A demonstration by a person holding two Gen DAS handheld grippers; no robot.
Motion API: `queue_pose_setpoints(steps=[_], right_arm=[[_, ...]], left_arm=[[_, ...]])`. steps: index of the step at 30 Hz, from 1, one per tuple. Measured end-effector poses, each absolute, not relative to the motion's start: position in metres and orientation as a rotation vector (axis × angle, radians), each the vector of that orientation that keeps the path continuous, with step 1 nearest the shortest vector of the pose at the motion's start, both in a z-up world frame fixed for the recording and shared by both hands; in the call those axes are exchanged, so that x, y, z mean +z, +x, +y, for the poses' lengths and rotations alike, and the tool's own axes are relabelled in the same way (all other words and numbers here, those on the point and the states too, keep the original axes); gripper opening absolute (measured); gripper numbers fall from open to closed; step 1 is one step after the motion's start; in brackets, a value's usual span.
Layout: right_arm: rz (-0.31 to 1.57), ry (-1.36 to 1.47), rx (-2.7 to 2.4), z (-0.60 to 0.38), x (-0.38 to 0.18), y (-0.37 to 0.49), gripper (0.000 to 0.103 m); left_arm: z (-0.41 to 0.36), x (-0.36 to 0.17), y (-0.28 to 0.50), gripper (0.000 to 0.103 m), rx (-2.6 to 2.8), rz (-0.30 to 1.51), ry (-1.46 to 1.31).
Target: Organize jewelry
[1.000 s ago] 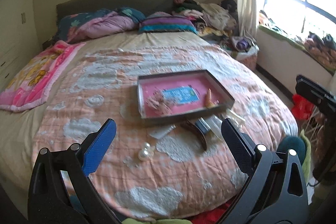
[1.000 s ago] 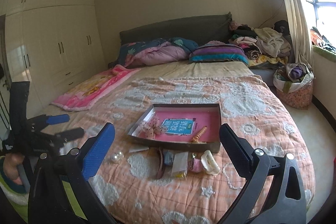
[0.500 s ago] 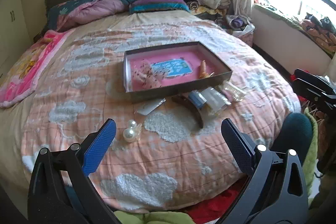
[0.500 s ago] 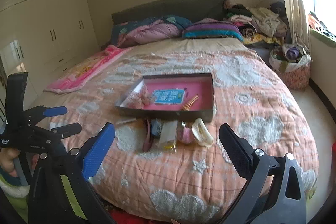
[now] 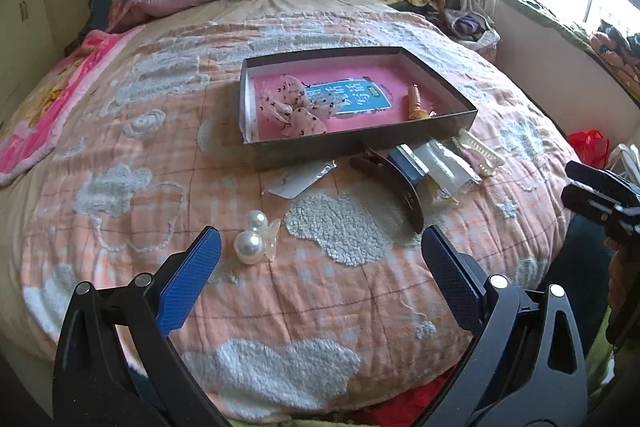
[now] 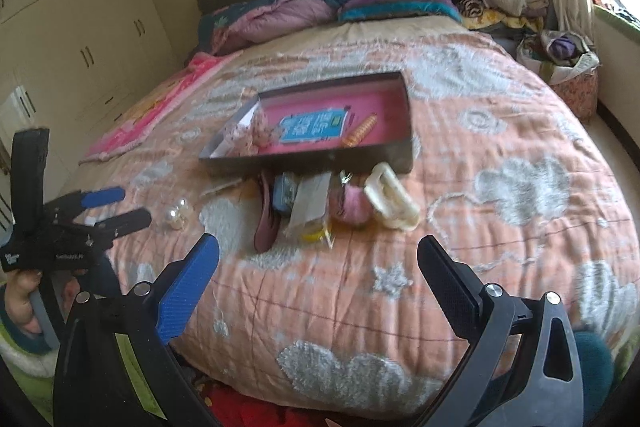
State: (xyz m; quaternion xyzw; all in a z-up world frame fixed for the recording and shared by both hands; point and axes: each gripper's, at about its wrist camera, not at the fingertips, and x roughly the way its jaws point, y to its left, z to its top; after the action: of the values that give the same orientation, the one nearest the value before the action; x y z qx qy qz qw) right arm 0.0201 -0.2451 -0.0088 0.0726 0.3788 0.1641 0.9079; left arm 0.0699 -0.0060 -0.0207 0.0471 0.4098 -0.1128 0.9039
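A shallow box (image 5: pixel 360 143) with a pink floor sat mid-bed on the peach quilt (image 5: pixel 344 287), holding a spotted bow (image 5: pixel 296 107) and an orange clip (image 5: pixel 416 102). Against its near wall lay a brown hair claw (image 5: pixel 400 183), small packets (image 5: pixel 444 167) and a cream clip (image 5: pixel 480 149). A pearl clip (image 5: pixel 254 241) lay apart, just ahead of the left gripper (image 5: pixel 320 267). A hand (image 6: pixel 20 303) held that gripper low over the bed's edge. Both it and the right gripper (image 6: pixel 318 275) gaped wide, empty, touching nothing.

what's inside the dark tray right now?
Inside the tray: a speckled pink fabric bow at its left, a blue printed card in the middle, an orange spiral clip at its right. Whatever lies under the bow is covered.
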Motion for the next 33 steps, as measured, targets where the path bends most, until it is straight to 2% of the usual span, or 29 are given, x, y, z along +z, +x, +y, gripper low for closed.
queue_pose_setpoints(steps=[7, 9, 11, 12, 17, 22, 24, 26, 29, 31, 33], right_arm=[[0.832, 0.152, 0.395, -0.223, -0.027, 0.030, 0.098], [0.855, 0.183, 0.411, -0.220, -0.030, 0.037, 0.095], [0.879, 0.222, 0.438, -0.217, -0.036, 0.046, 0.083], [0.901, 0.237, 0.438, -0.216, -0.042, 0.052, 0.080], [0.971, 0.325, 0.417, -0.220, -0.062, 0.074, 0.054], [1.005, 0.401, 0.384, -0.228, -0.073, 0.089, 0.042], [1.000, 0.408, 0.375, -0.228, -0.075, 0.093, 0.037], [0.999, 0.428, 0.379, -0.228, -0.076, 0.097, 0.025], [0.984, 0.443, 0.368, -0.229, -0.077, 0.103, 0.016], [0.967, 0.445, 0.368, -0.229, -0.075, 0.103, 0.014], [0.951, 0.429, 0.372, -0.230, -0.072, 0.102, 0.011]], left_arm=[[-0.007, -0.028, 0.090, 0.094, -0.254, 0.868, 0.143], [-0.007, -0.030, 0.098, 0.094, -0.263, 0.875, 0.154], [-0.008, -0.036, 0.109, 0.093, -0.284, 0.899, 0.176], [-0.008, -0.039, 0.112, 0.091, -0.288, 0.911, 0.186], [-0.016, -0.052, 0.133, 0.080, -0.313, 0.956, 0.245], [-0.014, -0.061, 0.151, 0.072, -0.311, 0.972, 0.263], [-0.014, -0.064, 0.155, 0.064, -0.316, 0.977, 0.271], [-0.015, -0.066, 0.159, 0.062, -0.329, 0.984, 0.269], [-0.018, -0.072, 0.168, 0.055, -0.335, 1.001, 0.272], [-0.021, -0.077, 0.172, 0.050, -0.332, 1.006, 0.292], [-0.024, -0.080, 0.174, 0.041, -0.329, 1.007, 0.314]])
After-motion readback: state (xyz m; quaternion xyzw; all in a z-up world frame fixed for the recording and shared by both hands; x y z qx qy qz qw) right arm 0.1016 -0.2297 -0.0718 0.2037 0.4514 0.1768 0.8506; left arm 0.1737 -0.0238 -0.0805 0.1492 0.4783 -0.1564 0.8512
